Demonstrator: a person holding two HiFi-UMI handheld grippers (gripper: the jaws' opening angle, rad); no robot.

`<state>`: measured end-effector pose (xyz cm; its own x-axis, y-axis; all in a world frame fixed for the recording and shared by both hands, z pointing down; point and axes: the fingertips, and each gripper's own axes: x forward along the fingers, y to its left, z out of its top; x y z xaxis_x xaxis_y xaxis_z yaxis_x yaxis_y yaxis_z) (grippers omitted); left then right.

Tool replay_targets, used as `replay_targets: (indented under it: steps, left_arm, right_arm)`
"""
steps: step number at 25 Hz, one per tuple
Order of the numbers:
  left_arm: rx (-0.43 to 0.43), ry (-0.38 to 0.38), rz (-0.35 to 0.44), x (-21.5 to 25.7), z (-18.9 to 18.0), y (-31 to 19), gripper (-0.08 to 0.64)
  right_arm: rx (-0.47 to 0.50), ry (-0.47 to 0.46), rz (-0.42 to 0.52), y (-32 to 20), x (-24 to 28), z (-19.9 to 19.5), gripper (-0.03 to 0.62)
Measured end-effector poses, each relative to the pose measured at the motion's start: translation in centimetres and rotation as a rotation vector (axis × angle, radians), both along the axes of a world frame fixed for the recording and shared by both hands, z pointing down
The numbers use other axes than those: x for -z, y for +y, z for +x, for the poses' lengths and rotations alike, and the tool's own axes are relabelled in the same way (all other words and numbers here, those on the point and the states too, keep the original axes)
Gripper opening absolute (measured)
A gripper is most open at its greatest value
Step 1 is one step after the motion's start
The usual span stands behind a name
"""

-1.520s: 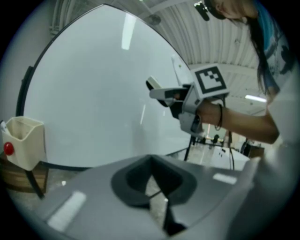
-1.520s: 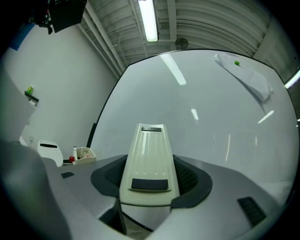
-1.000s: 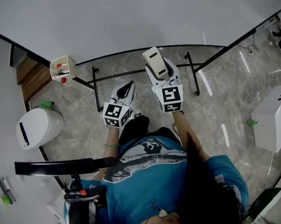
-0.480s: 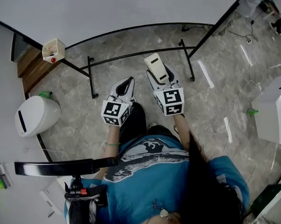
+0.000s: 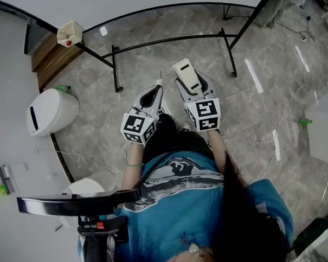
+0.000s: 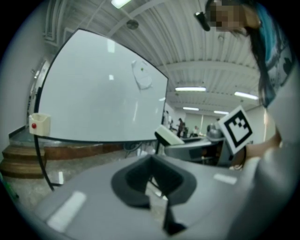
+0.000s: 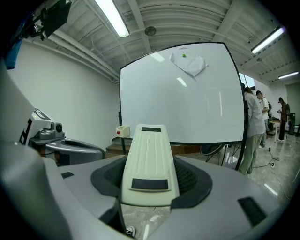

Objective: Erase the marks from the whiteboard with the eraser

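Cream eraser (image 7: 150, 157) is being clamped by the right gripper (image 5: 193, 88), well short of the whiteboard (image 7: 183, 93); left gripper (image 5: 149, 98) jaws are being pressed together, empty.

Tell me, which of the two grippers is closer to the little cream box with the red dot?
The left. The left gripper sits below and right of the box; the right gripper, holding the eraser, lies farther right, beyond the left one.
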<state>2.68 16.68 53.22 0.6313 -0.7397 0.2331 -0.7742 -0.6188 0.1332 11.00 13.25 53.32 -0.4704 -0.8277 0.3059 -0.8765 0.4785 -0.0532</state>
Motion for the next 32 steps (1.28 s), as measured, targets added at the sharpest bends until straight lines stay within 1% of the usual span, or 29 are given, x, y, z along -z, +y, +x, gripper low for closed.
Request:
replay_targets:
  steps: [7,11,16,21,24,28,32]
  left_arm:
    - [0.035,0.006,0.007,0.5,-2.0,3.0,0.003]
    - [0.047,0.009,0.005,0.1,-4.2,4.4,0.003]
    - [0.056,0.012,0.022,0.6,-8.3,6.5,0.003]
    - [0.058,0.012,0.013,-0.3,-14.3,9.9,0.003]
    - [0.051,0.013,0.011,-0.8,-17.3,11.5,0.003]
    - [0.035,0.02,0.018,-0.8,-19.3,13.0,0.003]
    - [0.008,0.029,0.027,-0.1,-20.5,13.8,0.003]
  right_arm:
    - [0.039,-0.002,-0.002,2.7,0.3,-2.1,0.264]
    - [0.061,0.013,-0.014,4.3,-0.2,-4.5,0.264]
    - [0.069,-0.002,-0.051,6.6,-0.9,-8.6,0.264]
    - [0.072,-0.031,-0.077,10.2,-1.8,-14.7,0.264]
    - [0.075,-0.025,-0.087,12.3,-2.6,-18.0,0.264]
    - [0.07,-0.012,-0.095,14.2,-3.0,-20.4,0.264]
    - [0.049,-0.006,-0.092,15.4,-2.3,-21.6,0.264]
